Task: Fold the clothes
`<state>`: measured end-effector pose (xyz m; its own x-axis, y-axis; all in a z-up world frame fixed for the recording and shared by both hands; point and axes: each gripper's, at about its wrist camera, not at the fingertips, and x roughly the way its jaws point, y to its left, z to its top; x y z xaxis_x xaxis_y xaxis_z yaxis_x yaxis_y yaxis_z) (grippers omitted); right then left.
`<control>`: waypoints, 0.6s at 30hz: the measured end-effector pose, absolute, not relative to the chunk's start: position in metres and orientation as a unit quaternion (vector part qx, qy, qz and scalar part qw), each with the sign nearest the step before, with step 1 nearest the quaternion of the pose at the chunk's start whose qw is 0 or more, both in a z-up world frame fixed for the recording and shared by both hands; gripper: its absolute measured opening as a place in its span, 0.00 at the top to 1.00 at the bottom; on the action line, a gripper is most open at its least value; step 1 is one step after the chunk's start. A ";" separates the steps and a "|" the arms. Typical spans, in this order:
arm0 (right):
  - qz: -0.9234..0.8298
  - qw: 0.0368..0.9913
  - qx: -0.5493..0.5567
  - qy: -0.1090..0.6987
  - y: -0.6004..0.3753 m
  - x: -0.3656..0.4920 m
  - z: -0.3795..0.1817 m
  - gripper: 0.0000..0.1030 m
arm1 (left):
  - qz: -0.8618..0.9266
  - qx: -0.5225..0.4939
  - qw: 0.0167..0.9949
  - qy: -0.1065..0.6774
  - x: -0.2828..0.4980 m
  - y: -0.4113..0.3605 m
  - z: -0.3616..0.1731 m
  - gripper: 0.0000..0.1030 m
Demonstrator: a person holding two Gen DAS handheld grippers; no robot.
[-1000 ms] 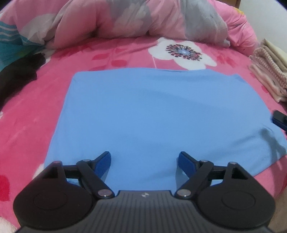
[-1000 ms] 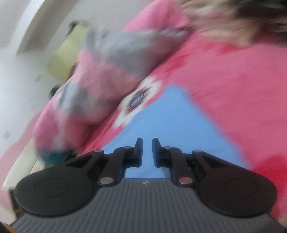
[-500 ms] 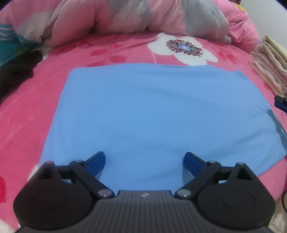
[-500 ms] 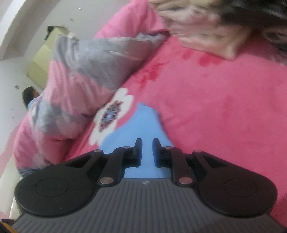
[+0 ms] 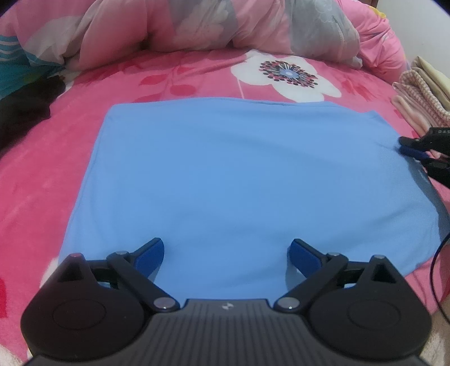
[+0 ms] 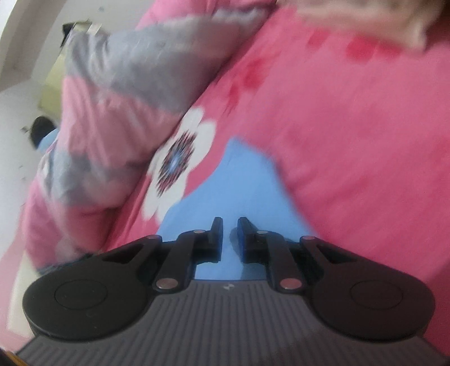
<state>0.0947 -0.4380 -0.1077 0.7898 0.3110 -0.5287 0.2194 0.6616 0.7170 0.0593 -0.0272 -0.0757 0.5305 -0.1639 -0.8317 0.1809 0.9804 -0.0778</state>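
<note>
A light blue cloth [image 5: 225, 169] lies spread flat on the pink flowered bedcover [image 5: 42, 174]. My left gripper [image 5: 226, 245] hovers over its near edge, jaws wide open, nothing between the blue pads. My right gripper [image 5: 407, 146] shows in the left wrist view at the cloth's right edge, tips close to the fabric. In the blurred right wrist view, that gripper [image 6: 230, 222] is over a corner of the blue cloth [image 6: 242, 174], fingers almost together with a thin slit and nothing in it.
A bunched pink and grey quilt [image 5: 197, 25] runs along the far side of the bed. Folded pale clothes [image 5: 422, 95] are stacked at the right. A dark garment [image 5: 22, 112] lies at the left. A black cable [image 5: 438, 270] hangs at the lower right.
My left jaws have spread a little wider. The right gripper has come into the left wrist view at the cloth's right edge, and its own view has swung across the cloth's corner.
</note>
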 end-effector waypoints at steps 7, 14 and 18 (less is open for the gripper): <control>0.060 0.855 0.406 0.316 -0.441 0.084 -0.085 0.87 | -0.089 0.027 0.890 0.445 0.053 -0.019 -0.059 0.06; 0.111 0.841 0.394 0.354 -0.428 0.117 -0.083 0.87 | -0.108 0.017 0.903 0.416 0.068 -0.020 -0.050 0.06; 0.111 0.829 0.393 0.382 -0.429 0.150 -0.099 0.87 | -0.106 0.022 0.896 0.431 0.080 -0.025 -0.068 0.07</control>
<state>0.1496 -0.4292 -0.0990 0.6840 0.4851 -0.5448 0.1154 0.6655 0.7374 0.0798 -0.0247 -0.0680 0.6061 -0.1716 -0.7767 0.2094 0.9764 -0.0523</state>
